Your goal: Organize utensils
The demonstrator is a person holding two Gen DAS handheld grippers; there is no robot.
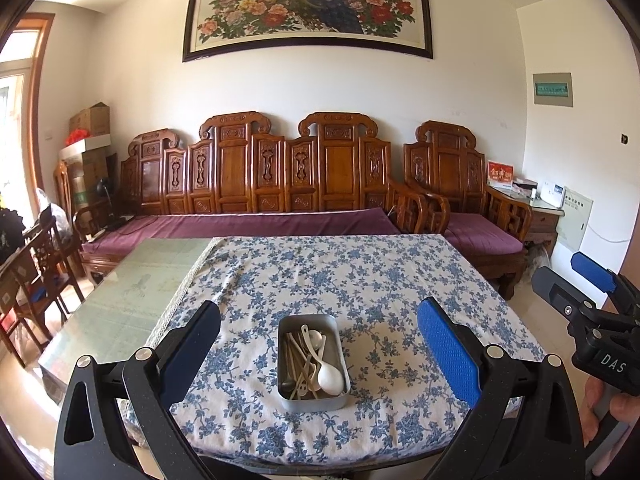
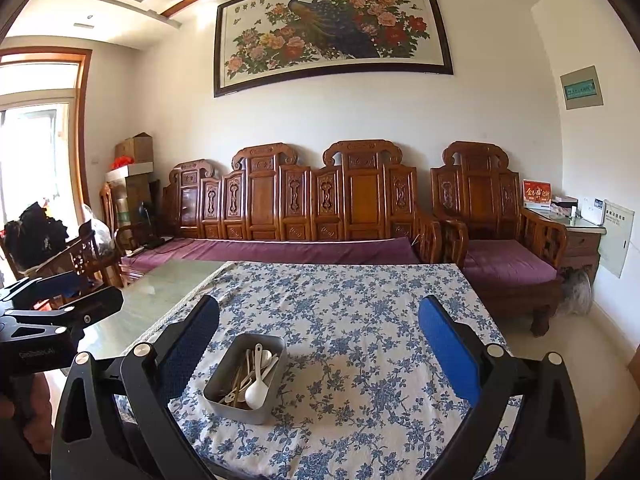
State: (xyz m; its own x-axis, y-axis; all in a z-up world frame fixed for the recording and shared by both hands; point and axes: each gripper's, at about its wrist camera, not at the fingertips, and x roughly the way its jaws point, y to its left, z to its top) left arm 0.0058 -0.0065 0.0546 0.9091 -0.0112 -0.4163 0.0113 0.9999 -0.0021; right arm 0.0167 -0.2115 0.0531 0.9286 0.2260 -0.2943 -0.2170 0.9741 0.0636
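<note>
Both the left gripper [image 1: 318, 344] and right gripper [image 2: 319, 344] are hovering wide apart, empty, over the tin [image 1: 314, 402] of spoons [image 1: 330, 375]; "DAS" is showing on the right one.

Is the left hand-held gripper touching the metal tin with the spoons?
Apart. The left wrist view shows the left hand-held gripper open, with floral tablecloth visible between each finger and the metal tin.

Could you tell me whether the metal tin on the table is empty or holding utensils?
Holding utensils: the open tin contains a white spoon and several pale utensils.
</note>
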